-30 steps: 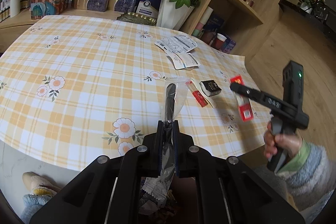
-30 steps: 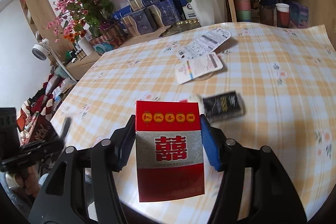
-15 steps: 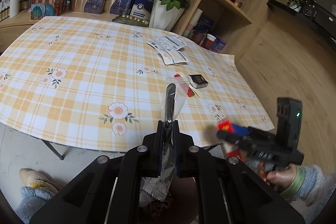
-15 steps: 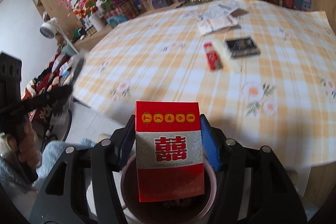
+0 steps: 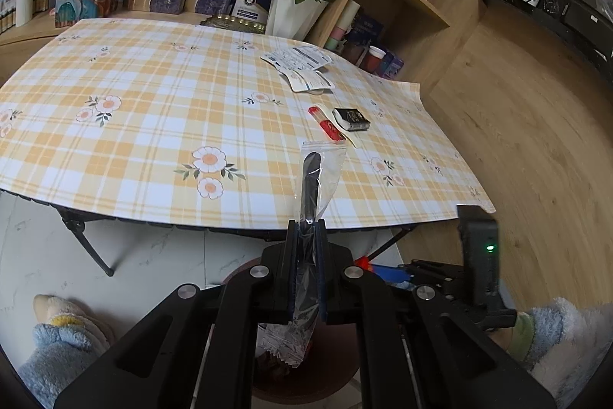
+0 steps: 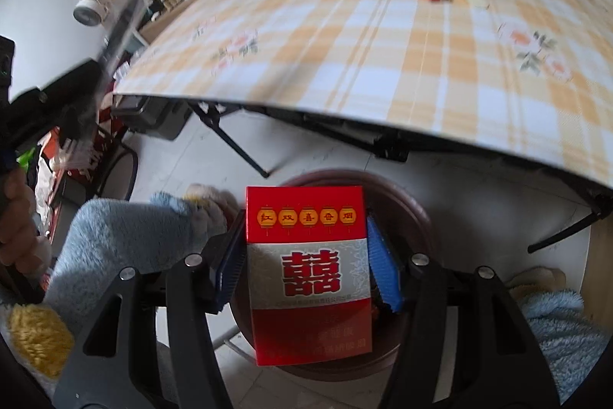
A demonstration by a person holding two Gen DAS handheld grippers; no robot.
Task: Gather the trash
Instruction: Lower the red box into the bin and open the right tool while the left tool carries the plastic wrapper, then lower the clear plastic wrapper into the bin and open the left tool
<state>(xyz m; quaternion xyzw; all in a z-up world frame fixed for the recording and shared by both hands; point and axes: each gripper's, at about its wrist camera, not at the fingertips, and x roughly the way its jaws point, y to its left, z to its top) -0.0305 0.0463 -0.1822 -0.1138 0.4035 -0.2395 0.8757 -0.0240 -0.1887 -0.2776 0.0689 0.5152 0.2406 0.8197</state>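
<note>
Left gripper (image 5: pixel 306 267) fingers pinch wrapper (image 5: pixel 312 202), frame centre. Right gripper (image 6: pixel 306 275) fingers clamp red pack (image 6: pixel 308 275) over bin (image 6: pixel 413 213), lower centre.

Below my right gripper (image 6: pixel 306 275) the brown bin (image 6: pixel 413 209) gapes open, nothing between the red pack (image 6: pixel 308 271) and its mouth. The table edge (image 6: pixel 383 125) overhangs just ahead, its black legs (image 6: pixel 237 148) slanting down to either side. My fuzzy blue slippers (image 6: pixel 126 236) crowd the bin's left rim, narrowing room there.
</note>
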